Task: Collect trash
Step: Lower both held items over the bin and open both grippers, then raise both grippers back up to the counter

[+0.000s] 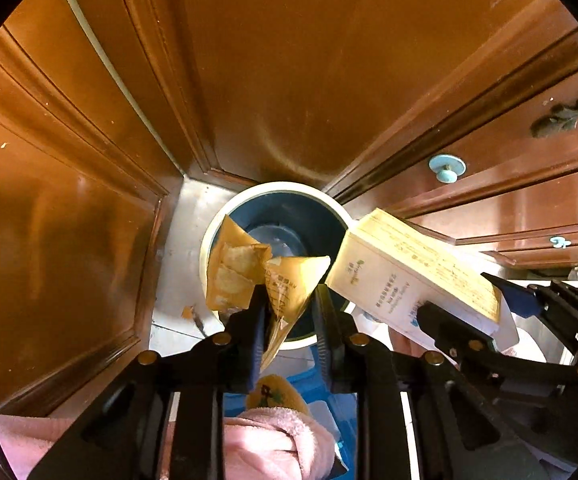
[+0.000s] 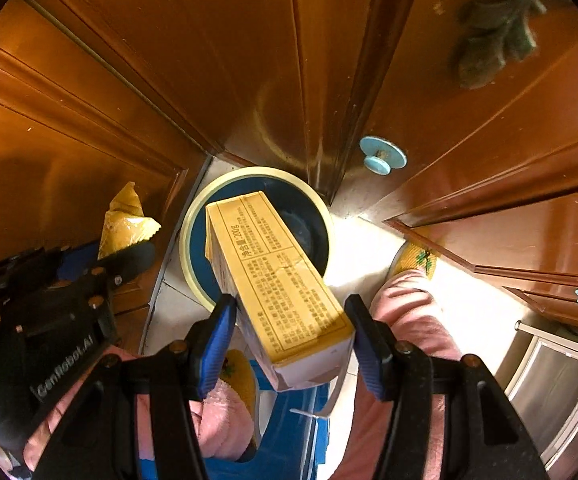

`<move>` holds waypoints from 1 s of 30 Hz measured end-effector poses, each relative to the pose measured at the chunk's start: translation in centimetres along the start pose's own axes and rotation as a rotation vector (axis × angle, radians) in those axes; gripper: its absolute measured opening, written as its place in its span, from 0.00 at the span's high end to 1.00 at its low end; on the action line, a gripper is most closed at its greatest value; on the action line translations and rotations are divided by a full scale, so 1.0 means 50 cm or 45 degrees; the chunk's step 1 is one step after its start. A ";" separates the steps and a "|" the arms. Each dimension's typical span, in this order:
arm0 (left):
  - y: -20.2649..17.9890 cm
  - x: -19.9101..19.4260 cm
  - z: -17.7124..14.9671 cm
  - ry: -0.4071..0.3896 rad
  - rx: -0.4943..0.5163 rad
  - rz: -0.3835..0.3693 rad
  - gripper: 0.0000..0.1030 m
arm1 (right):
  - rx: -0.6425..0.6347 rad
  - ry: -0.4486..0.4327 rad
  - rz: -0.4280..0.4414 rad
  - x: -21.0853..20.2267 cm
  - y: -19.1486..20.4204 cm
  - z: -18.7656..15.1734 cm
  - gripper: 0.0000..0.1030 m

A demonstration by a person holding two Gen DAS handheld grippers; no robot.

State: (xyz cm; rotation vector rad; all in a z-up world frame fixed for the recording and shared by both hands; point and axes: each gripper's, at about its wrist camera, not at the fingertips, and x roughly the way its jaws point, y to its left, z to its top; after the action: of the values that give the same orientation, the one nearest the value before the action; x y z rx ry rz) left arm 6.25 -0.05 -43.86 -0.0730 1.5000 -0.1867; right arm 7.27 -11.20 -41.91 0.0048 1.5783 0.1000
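My left gripper [image 1: 289, 312] points straight down, its fingers [image 1: 249, 320] standing close together with a crumpled yellow snack wrapper [image 1: 285, 284] between them; the left pad touches the wrapper, but there is a gap at the right pad, so I cannot tell whether the grip is firm. The wrapper hangs over the near-left part of the round bin [image 1: 217, 232], a dark blue tub with a pale rim, standing on the tiled floor [image 1: 177, 256].

To the right, my right gripper [image 2: 291, 320] also points down, its fingers [image 2: 217, 336] about half apart and closed on the lower end of a yellow-and-white carton [image 2: 285, 280]. The carton tilts, its far end reaching over the bin's mouth.

The bin sits in a tight corner: brown wooden cabinet doors [image 1: 281, 80] rise close behind it and on its left and right, the back panel nearly touching the rim. A blue knob [image 2: 383, 156] juts out just right of the bin. Open floor lies only on the near side, where my pink-clad legs [image 2: 405, 312] and yellow slippers [image 2: 417, 260] stand.
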 end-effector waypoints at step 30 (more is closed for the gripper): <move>0.028 0.003 0.009 -0.031 -0.070 0.019 0.38 | 0.133 -0.035 0.122 -0.011 -0.038 0.003 0.43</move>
State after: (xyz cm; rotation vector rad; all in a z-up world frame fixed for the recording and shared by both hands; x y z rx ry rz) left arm 6.82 1.25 -44.19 -0.1081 1.4813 -0.1325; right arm 7.52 -13.10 -41.49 0.1633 1.5543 0.0919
